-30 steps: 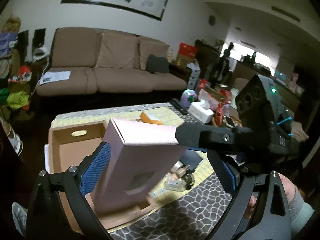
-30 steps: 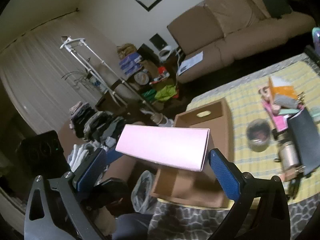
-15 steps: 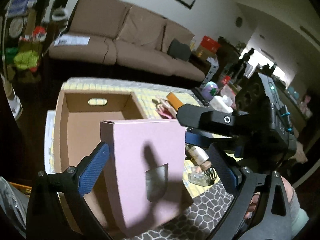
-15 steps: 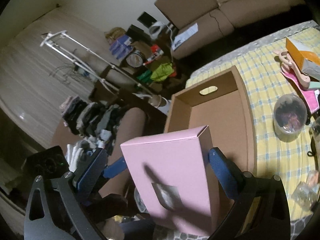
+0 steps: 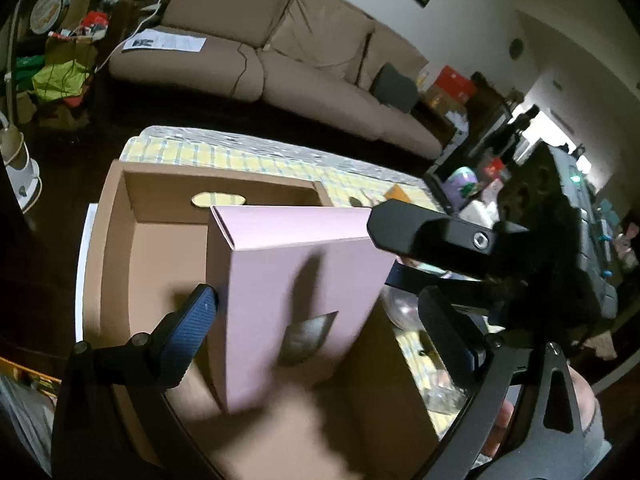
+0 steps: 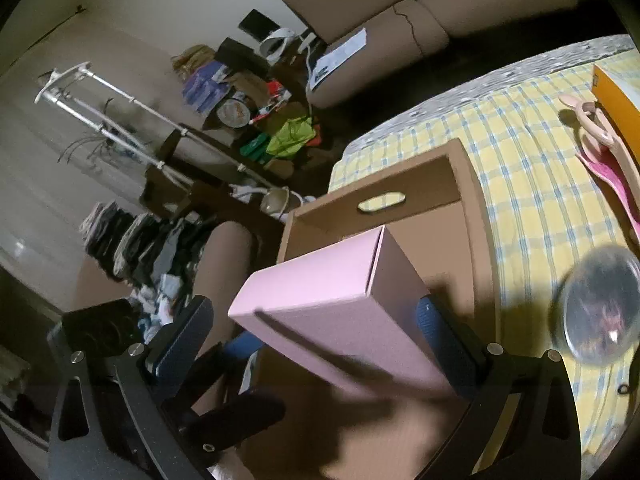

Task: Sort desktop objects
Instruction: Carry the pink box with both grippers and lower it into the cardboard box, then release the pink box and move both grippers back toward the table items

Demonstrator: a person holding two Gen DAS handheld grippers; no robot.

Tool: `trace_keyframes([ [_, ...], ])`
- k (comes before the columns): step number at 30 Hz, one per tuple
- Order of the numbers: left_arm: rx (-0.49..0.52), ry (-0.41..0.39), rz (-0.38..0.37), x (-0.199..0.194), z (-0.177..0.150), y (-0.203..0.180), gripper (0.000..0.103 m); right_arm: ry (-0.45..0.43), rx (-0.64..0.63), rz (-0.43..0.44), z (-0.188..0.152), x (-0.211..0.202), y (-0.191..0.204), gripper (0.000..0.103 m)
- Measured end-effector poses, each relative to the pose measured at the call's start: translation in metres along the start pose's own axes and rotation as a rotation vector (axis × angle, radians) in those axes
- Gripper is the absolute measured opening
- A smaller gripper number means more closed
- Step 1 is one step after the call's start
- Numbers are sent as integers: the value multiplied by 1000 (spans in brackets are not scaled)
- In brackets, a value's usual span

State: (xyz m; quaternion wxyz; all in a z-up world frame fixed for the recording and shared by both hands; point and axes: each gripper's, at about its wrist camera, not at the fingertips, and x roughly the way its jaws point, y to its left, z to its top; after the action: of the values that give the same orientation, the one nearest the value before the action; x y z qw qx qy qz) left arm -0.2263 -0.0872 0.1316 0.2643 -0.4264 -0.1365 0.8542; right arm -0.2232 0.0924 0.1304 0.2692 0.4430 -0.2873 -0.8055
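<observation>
A pink carton (image 5: 296,292) stands tilted inside an open brown cardboard box (image 5: 120,248) on the yellow checked tablecloth. My left gripper (image 5: 320,316) is wide open, with the carton between its blue pads; the left pad (image 5: 192,324) stands just clear of the carton's side. In the right wrist view the carton (image 6: 340,320) sits between the fingers of my right gripper (image 6: 316,332), which is also open; its right pad (image 6: 436,328) is close to or touching the carton. The right gripper's black finger (image 5: 432,236) crosses the carton's top right corner in the left wrist view.
A clear round lidded tub (image 6: 596,304), a pink hair clip (image 6: 600,140) and an orange box (image 6: 620,96) lie on the cloth to the right of the cardboard box (image 6: 476,216). A brown sofa (image 5: 280,60) is behind the table. Clutter fills the floor at left.
The pink carton has come down from above the cardboard box into it, tipping from flat to standing. Both grippers followed it down and their pads now stand looser around it.
</observation>
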Motion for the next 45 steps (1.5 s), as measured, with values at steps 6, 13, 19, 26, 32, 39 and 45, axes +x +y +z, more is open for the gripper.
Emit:
trace_keyframes([
  [6, 4, 65, 29, 37, 23, 6, 100, 6, 29, -34, 17, 16, -16, 103],
  [13, -66, 104, 44, 42, 3, 31, 100, -43, 50, 14, 20, -7, -32, 103],
  [19, 139, 242, 129, 49, -29, 8, 100, -40, 11, -58, 8, -33, -41, 103],
  [26, 264, 382, 146, 67, -54, -19, 96, 30, 29, -40, -27, -38, -51, 103],
  [32, 342, 483, 196, 77, -66, -18, 84, 81, 68, -29, -55, -28, -60, 103],
  [39, 425, 557, 324, 106, -69, -27, 80, 89, 85, -23, -61, -22, -66, 103],
  [45, 447, 552, 370, 123, -58, -36, 81, 96, 109, 3, -67, -16, -69, 103],
])
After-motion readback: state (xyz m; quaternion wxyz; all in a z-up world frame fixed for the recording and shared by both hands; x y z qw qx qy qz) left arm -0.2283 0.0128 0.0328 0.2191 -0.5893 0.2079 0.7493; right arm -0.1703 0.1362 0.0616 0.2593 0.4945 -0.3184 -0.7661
